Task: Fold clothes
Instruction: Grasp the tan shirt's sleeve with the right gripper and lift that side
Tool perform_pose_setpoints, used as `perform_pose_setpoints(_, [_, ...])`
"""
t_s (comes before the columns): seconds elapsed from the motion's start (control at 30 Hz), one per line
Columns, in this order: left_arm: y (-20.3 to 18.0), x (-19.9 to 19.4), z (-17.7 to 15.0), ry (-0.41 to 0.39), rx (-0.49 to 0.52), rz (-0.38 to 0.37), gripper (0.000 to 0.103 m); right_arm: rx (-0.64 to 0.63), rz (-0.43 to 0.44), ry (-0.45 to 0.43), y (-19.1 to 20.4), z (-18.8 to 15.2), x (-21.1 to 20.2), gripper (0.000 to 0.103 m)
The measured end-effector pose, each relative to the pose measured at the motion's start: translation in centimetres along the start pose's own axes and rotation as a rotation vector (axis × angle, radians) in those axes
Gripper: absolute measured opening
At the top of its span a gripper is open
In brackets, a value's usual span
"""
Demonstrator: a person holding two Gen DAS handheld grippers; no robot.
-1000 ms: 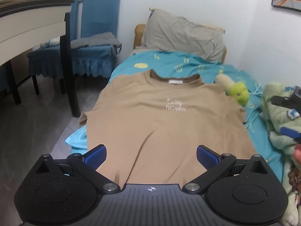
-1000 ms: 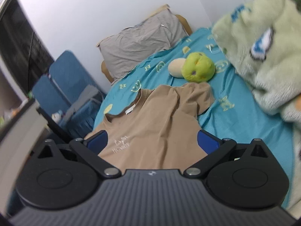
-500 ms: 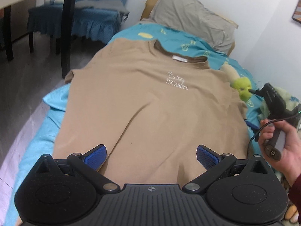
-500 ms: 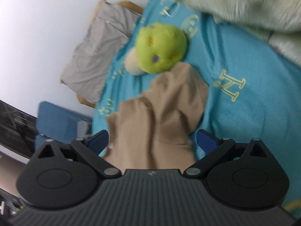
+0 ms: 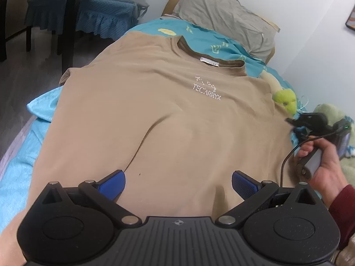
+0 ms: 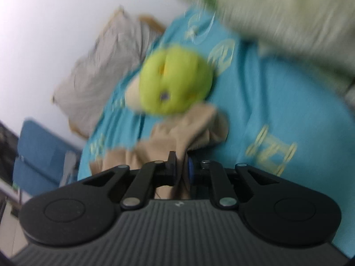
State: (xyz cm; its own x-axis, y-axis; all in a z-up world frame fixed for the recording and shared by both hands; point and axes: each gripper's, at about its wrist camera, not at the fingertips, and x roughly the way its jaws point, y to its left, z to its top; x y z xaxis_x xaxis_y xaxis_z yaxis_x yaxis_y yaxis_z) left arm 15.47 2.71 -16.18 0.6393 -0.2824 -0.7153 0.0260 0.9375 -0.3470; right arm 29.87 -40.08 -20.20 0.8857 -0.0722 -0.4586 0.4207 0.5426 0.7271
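Left wrist view: tan T-shirt [image 5: 168, 119], chest print up, spread flat along a bed [image 5: 26, 173] with a turquoise cover; collar toward the grey pillow [image 5: 224, 15], hem at the near end. Left gripper [image 5: 178, 180]: jaws wide apart, nothing between them, poised just above the hem. Right hand [image 5: 321, 166]: at the shirt's right edge, holding the other tool.

Right wrist view, blurred: right gripper [image 6: 180, 169], jaws drawn together on a bunch of the shirt's right sleeve [image 6: 195, 128], just beside a green plush toy [image 6: 175, 82]. Pale green blanket [image 6: 277, 11] beyond.

Step in hand, as judged: taking the right sleeve to turn it inward over the body. Next move calls for carrying the sleeve across without dragging the flat body, with the plush toy kept clear.
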Motion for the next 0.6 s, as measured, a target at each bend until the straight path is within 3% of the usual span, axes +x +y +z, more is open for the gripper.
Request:
perform_pose_setpoints(0.13, [0.2, -0.2, -0.1, -0.001, -0.005, -0.006, 0.103, 0.032, -0.003, -0.024, -1.1, 0.8, -0.7, 0.013])
perform_pose_setpoints(0.27, [0.4, -0.3, 0.0, -0.003, -0.023, -0.012, 0.103, 0.147, 0.031, 0.085, -3.0, 0.7, 0.9, 0.018])
perform_pose_setpoints(0.33, [0.5, -0.4, 0.1, -0.002, -0.031, -0.014, 0.103, 0.179, 0.067, 0.118, -3.5, 0.7, 1.5, 0.045])
perform_pose_setpoints(0.37, [0.5, -0.4, 0.1, -0.002, -0.035, -0.015, 0.103, 0.189, 0.087, 0.129, -3.6, 0.7, 1.8, 0.051])
perform_pose_setpoints(0.43, [0.5, -0.3, 0.1, -0.001, -0.034, -0.013, 0.103, 0.185, 0.117, 0.129, -3.5, 0.7, 2.3, 0.076])
perform_pose_setpoints(0.6, [0.3, -0.3, 0.0, 0.001, -0.018, -0.010, 0.103, 0.158, 0.164, 0.103, -3.0, 1.1, 3.8, 0.076])
